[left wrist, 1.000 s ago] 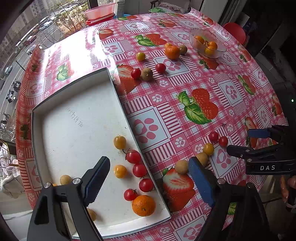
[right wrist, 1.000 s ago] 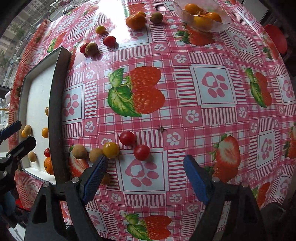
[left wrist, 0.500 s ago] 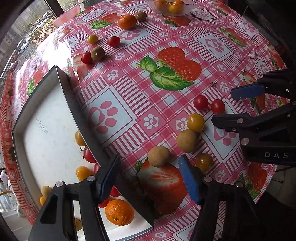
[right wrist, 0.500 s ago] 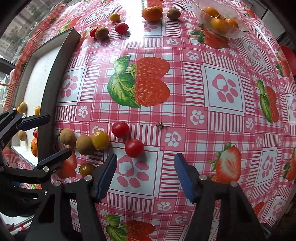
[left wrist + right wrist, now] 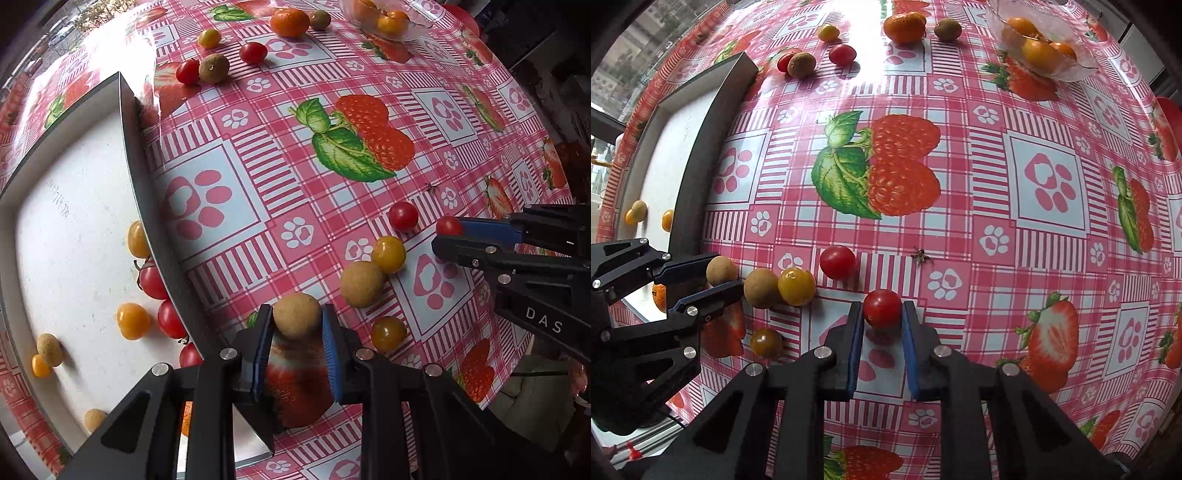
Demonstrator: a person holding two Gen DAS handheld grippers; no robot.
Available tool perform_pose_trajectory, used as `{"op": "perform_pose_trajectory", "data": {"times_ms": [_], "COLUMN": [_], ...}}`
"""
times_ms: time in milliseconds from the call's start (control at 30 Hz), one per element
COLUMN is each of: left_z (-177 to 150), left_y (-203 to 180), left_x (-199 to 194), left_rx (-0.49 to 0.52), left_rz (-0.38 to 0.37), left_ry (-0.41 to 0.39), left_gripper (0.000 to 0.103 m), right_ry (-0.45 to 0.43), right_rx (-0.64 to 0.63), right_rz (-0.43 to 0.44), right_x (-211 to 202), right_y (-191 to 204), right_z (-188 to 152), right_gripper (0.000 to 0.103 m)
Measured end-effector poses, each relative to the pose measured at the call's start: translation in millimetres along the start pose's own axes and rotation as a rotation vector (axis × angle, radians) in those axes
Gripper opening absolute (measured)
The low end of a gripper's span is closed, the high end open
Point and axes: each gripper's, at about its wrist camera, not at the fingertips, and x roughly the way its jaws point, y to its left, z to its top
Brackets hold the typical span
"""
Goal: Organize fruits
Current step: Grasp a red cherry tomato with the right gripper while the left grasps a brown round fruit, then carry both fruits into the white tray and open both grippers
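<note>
Both grippers have dropped since a second ago, jaws closing: the left gripper [image 5: 297, 317] pinches a tan fruit [image 5: 296, 315] between its pads, the right gripper [image 5: 882, 308] a red tomato [image 5: 882, 308].

orange [image 5: 185, 424]: mostly hidden behind left gripper | bowl [image 5: 1082, 70]: cut off (top edge)

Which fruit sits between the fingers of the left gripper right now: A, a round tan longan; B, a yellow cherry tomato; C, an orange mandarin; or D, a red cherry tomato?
A: in the left wrist view the round tan longan sits between the closing blue pads of the left gripper, beside the grey tray.
</note>
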Motion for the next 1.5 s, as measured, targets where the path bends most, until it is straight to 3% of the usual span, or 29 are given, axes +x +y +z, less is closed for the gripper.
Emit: {"op": "perform_pose_trajectory", "data": {"times_ms": [167, 467, 667, 900, 1100, 1500], "left_z": [-1, -10, -10, -17, -30, -27], "left_y": [17, 4, 2, 20, 57, 142], "left_x": [-17, -27, -44, -55, -61, -60], "left_rx": [-0.065, -0.033, -0.031, -0.078, -0.128, -0.268], "left_rz": [-0.034, -0.034, -0.026, -0.002, 0.033, 0.170], "left_ry": [-0.009, -0.067, -0.118, -0.156, -0.169, -0.181], "left_gripper": [0.028, 0.028, 0.028, 0.028, 0.028, 0.028], "right_ry": [-0.010, -0.023, -0.037, -0.056, -0.056, -0.037], "right_rx": [0.080, 0.138, 0.138, 0.082, 0.039, -0.079], "right_rz": [0.057, 0.104, 0.121, 0.135, 0.167, 0.202], "right_x": [-8, -32, -51, -62, -68, -58], "right_y": [-22, -41, -29, 8, 45, 129], "right_z": [-7, -14, -14, 3, 20, 62], "right_gripper": [0.022, 0.022, 0.022, 0.022, 0.022, 0.022]}}
